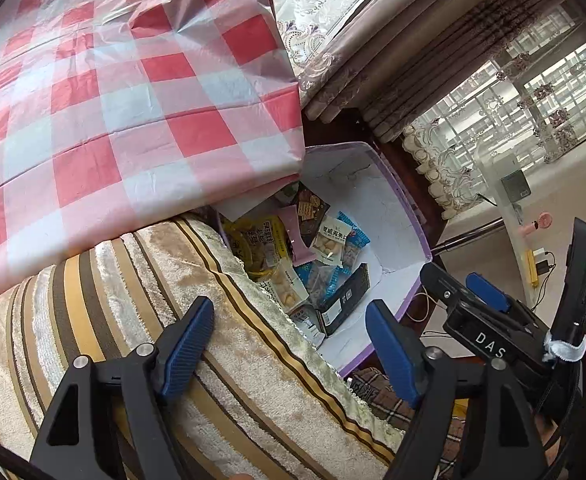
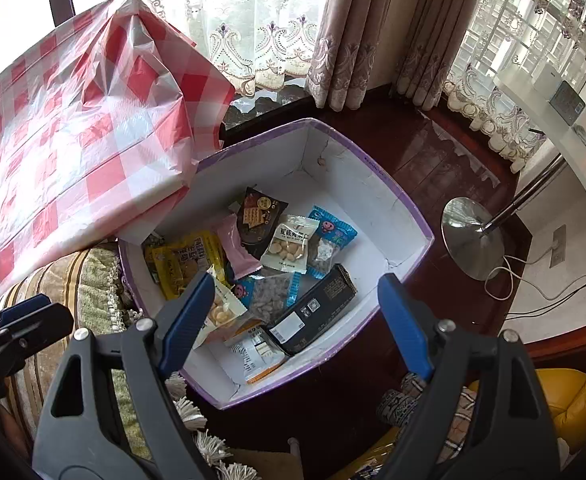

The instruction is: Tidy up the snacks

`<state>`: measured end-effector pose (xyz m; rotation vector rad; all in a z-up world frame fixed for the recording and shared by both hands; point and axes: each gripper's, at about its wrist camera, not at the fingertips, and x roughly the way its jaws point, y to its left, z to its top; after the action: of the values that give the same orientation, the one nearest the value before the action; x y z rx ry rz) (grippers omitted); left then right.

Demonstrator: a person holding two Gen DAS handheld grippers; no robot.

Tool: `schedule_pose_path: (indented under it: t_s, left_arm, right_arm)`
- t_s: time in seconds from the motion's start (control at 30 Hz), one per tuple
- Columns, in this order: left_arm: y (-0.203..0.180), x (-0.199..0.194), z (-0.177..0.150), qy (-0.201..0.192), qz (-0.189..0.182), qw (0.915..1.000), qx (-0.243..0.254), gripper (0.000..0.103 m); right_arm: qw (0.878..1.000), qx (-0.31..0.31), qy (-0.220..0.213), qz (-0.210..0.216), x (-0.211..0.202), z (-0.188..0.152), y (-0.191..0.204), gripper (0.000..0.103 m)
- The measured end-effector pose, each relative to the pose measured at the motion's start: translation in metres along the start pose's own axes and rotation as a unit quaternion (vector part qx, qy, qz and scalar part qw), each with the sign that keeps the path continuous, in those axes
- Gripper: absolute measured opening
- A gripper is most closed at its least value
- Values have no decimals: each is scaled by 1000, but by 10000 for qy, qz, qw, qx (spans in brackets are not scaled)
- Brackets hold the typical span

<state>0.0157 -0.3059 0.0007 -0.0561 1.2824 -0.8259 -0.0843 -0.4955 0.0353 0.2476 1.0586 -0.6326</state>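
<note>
Snacks [image 2: 277, 264] are lying heaped in the white box with the purple rim [image 2: 405, 200], which is sitting on the dark wooden floor [image 2: 433, 160] just beside the striped cushion [image 1: 213, 340] and the red-checked counter cloth [image 1: 113, 100]. We are holding our right tool [image 2: 293, 320] over the box, spread wide and gripping nothing. We are keeping our left tool [image 1: 289, 344] wide open and empty above the cushion
</note>
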Motion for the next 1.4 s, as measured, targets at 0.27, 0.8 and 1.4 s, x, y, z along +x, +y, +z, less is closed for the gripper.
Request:
schedule_pose_path:
  t_s: [0.27, 0.8, 1.4]
  left_arm:
    - [-8, 10, 1, 96, 19, 9997, 211, 95]
    - [-8, 20, 11, 115, 211, 9995, 201, 95]
    - [-9, 21, 11, 126, 242, 9994, 224, 95]
  right_arm:
    - [9998, 37, 138, -155, 12, -2, -8, 85]
    - [9999, -9, 103, -11, 19, 1, -8, 85]
    - [10000, -35, 78, 49, 17, 1, -7, 85]
